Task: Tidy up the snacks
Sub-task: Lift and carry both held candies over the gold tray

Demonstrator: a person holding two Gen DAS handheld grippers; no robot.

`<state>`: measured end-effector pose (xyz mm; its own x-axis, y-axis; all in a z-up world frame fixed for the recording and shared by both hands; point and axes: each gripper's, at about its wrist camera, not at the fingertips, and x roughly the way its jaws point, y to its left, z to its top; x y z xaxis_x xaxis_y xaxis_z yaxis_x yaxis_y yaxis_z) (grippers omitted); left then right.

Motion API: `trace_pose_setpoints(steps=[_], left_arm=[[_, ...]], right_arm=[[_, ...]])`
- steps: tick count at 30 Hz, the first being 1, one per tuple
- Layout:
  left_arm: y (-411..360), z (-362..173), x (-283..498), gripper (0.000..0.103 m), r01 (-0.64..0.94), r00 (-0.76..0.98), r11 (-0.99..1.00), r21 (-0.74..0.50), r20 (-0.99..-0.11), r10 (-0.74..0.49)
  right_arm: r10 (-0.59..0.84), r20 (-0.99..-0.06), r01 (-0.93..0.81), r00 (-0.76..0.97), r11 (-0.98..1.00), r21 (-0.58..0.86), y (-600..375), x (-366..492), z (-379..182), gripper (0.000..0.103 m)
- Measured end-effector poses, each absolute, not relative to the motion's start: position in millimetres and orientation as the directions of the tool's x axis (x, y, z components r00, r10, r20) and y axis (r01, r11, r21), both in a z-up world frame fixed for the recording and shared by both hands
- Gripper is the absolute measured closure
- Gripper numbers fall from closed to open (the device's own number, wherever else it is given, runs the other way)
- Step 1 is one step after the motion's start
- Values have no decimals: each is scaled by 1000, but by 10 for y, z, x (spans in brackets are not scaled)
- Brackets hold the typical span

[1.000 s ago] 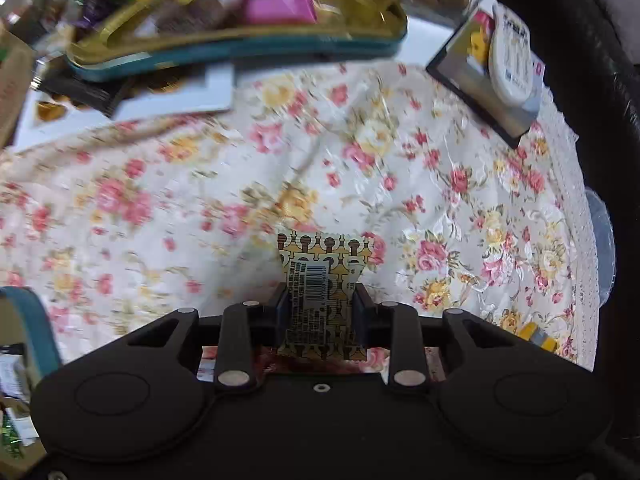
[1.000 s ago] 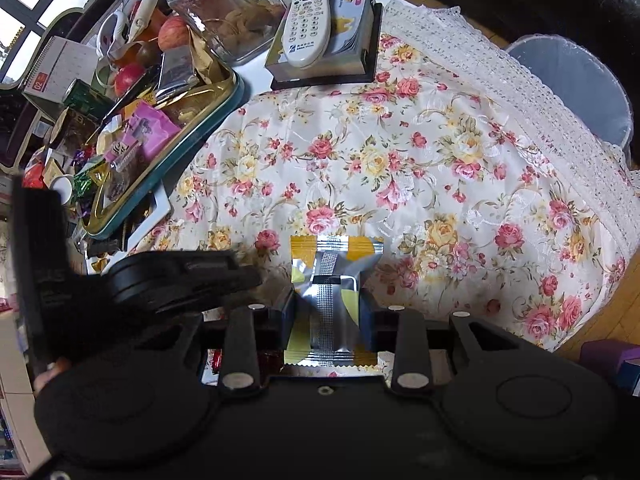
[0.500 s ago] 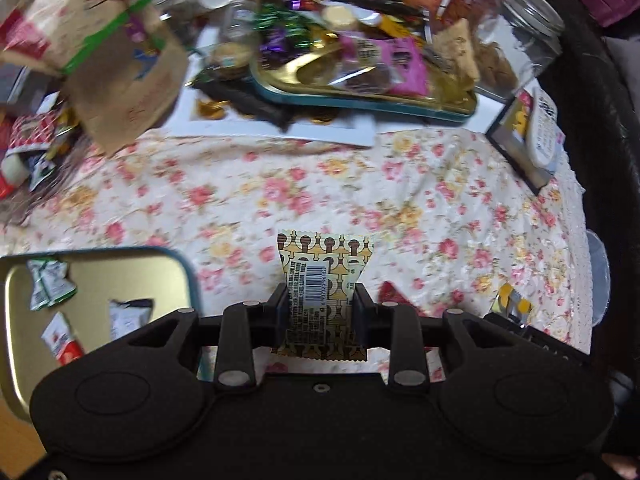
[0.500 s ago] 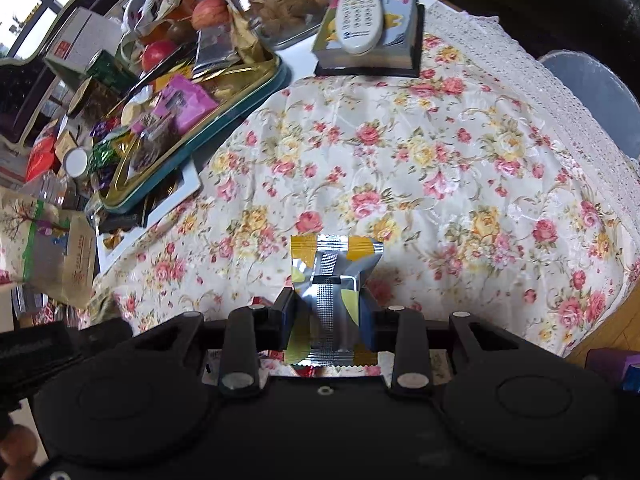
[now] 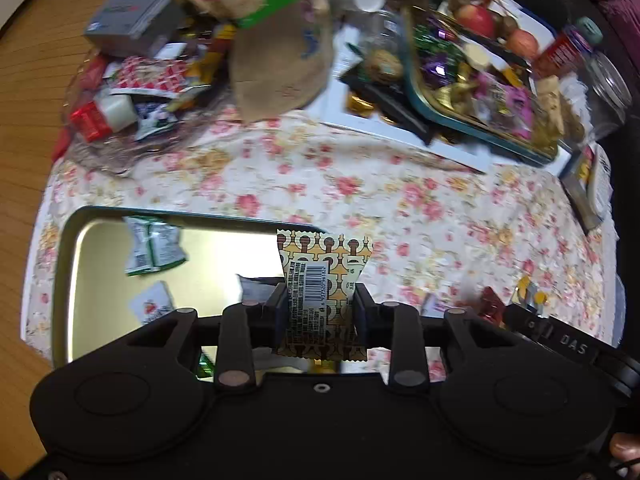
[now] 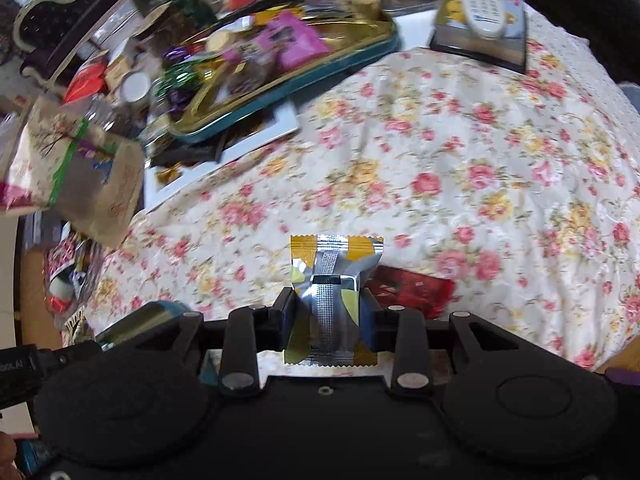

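The left gripper pointed down over a gold tray with a teal rim. Between its fingers stood a small brown and gold packet with a bar code on it. The fingers had just been opening a little, but the packet was still pinched upright between them, over the tray's far right part. In the tray lay a green and white packet, a white packet with a red picture, and a dark one partly hidden behind the fingers.

The tray sat on a bench covered with a flowery cloth. At the back of the bench were a brown paper bag, a heap of red and white wrappers, and a second teal tray piled with sweets. An apple lay behind that tray.

The right gripper held a silver and yellow packet, with its fingers set narrow and pressed on both sides. The packet stood upright above the cloth. A red wrapper lay on the cloth just beside it, to the right. A corner of the gold tray showed at the lower left. Far back, a white remote rested on a box.
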<state>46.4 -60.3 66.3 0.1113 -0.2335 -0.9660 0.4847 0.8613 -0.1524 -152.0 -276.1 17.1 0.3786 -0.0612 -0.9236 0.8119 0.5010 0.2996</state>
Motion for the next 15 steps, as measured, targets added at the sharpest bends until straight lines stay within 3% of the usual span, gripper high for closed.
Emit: trace_pose_setpoints(steps=[15], left_arm=[[282,579,871,61,352,178,931,-93,-970,-164]], right_arm=[[10,-890,633,456,700,331,-1881,-828,295,68]])
